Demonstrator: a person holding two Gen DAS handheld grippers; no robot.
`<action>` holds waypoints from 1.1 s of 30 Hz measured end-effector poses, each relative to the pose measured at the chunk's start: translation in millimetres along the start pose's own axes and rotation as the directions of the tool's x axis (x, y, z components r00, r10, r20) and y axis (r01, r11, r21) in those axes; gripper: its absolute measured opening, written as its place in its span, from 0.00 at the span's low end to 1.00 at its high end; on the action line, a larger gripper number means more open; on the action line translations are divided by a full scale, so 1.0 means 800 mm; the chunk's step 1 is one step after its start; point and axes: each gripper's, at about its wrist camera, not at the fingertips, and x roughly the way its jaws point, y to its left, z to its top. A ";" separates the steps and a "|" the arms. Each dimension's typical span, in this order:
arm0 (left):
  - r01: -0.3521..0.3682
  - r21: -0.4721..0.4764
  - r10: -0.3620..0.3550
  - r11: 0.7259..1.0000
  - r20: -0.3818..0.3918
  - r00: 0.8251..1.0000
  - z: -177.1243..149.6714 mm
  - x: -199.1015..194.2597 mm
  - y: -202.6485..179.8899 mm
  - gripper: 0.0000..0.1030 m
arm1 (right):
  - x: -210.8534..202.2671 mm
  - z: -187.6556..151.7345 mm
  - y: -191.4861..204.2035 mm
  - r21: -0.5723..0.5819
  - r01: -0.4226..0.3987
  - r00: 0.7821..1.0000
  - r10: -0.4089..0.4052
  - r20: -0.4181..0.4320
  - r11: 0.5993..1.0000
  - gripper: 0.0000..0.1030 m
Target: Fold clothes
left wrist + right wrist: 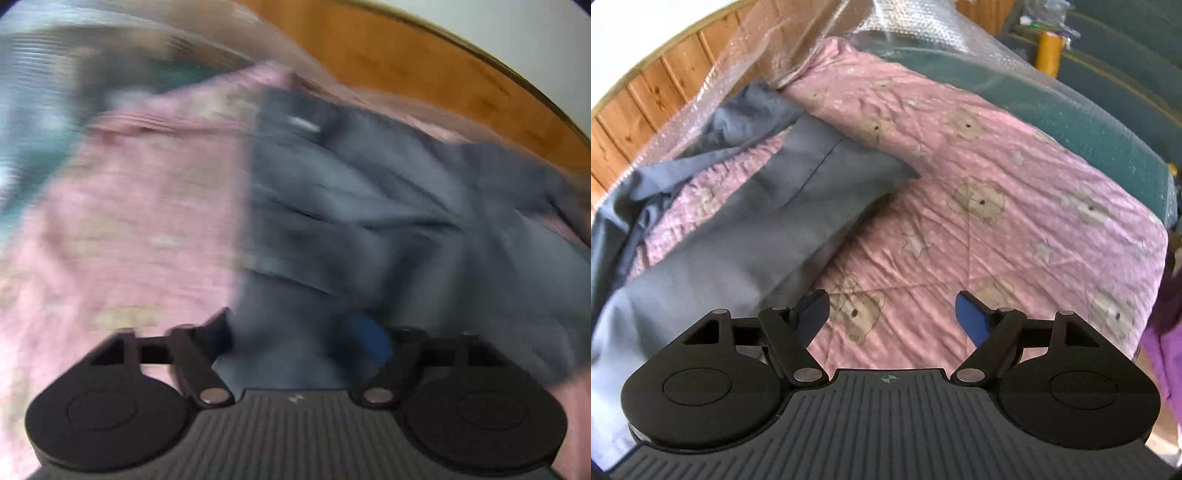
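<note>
grey garment (746, 221) spread lengthwise over the pink bear-print quilt (979, 192), one broad panel lying fairly flat with a stitched seam showing, thinner grey strips and a bunched end trailing toward the wood-panelled wall (631, 125); laid on the quilt, most likely, for a soft flat surface to fold against. right gripper (890, 314) hovering over bare quilt just beside the garment's near edge, blue-padded fingers spread wide with nothing between them, released, perhaps parked clear of the cloth or lined up for a fresh pinch. left gripper (295, 332) low and close on the same grey cloth (369, 206), which fills the space between and over its fingers; view smeared by motion blur, fingers standing apart yet fabric lying right at them, so no telling whether pinched or merely pressed into. blur suggesting a quick sweep, plausibly dragging or turning a layer. creases and an overlapped layer visible, fitting equally a garment partway doubled over or one just dropped in a loose heap. bubble wrap (916, 26) and a green mat (1052, 103) beyond the quilt, a purple cloth (1163, 354) at the right edge, apart from the grey piece.
</note>
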 end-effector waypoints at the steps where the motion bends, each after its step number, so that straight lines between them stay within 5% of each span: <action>1: -0.005 0.060 0.006 0.998 -0.017 1.000 0.007 -0.001 -0.015 0.11 | -0.008 -0.002 -0.001 -0.010 -0.008 1.000 0.008 0.008 1.000 0.77; 4: -0.024 0.015 0.022 1.000 0.090 0.996 0.029 -0.053 -0.005 0.08 | -0.036 -0.001 -0.003 -0.056 -0.019 0.998 0.022 0.056 0.998 0.80; 6: -0.035 -0.184 0.064 0.982 0.151 0.987 0.050 -0.089 0.045 0.09 | -0.056 0.006 -0.015 -0.069 -0.037 0.995 0.042 0.087 0.997 0.82; 8: -0.097 -0.306 0.143 0.947 0.132 0.981 0.058 -0.094 0.085 0.08 | -0.066 0.014 -0.034 -0.062 -0.049 0.993 0.055 0.105 0.997 0.85; 10: -0.140 -0.270 0.151 0.953 0.021 0.988 0.056 -0.066 0.096 0.10 | -0.060 0.022 -0.051 -0.039 -0.063 0.992 0.067 0.103 0.997 0.86; 13: -0.274 -0.140 0.263 0.951 -0.094 0.960 0.042 -0.053 0.067 0.25 | -0.024 0.031 -0.067 0.028 -0.132 0.990 0.130 0.046 0.991 0.86; 17: -0.352 -0.271 0.353 0.896 -0.045 0.934 0.016 -0.112 0.028 0.48 | 0.052 0.042 -0.081 0.246 -0.341 0.936 0.352 0.001 0.907 0.86; 22: -0.379 -0.393 0.364 0.838 -0.115 0.924 -0.016 -0.153 -0.036 0.51 | 0.149 0.076 -0.084 0.430 -0.443 0.874 0.486 0.013 0.786 0.85; 25: -0.437 -0.368 0.406 0.820 -0.163 0.899 -0.026 -0.171 -0.080 0.51 | 0.200 0.098 -0.072 0.486 -0.513 0.809 0.588 -0.001 0.708 0.72; 27: -0.447 -0.362 0.417 0.818 -0.162 0.894 -0.022 -0.181 -0.104 0.50 | 0.215 0.116 -0.056 0.479 -0.564 0.766 0.643 0.000 0.672 0.36; 28: -0.452 -0.358 0.423 0.817 -0.162 0.892 -0.020 -0.185 -0.117 0.50 | 0.213 0.127 -0.046 0.450 -0.584 0.759 0.651 0.006 0.676 0.06; 32: -0.472 -0.345 0.444 0.811 -0.161 0.881 -0.012 -0.204 -0.166 0.50 | 0.093 0.185 -0.012 0.128 -0.621 0.783 0.604 0.148 0.773 0.00; 33: -0.477 -0.341 0.450 0.810 -0.161 0.878 -0.011 -0.208 -0.178 0.50 | 0.055 0.193 -0.007 0.027 -0.573 0.809 0.560 0.179 0.819 0.00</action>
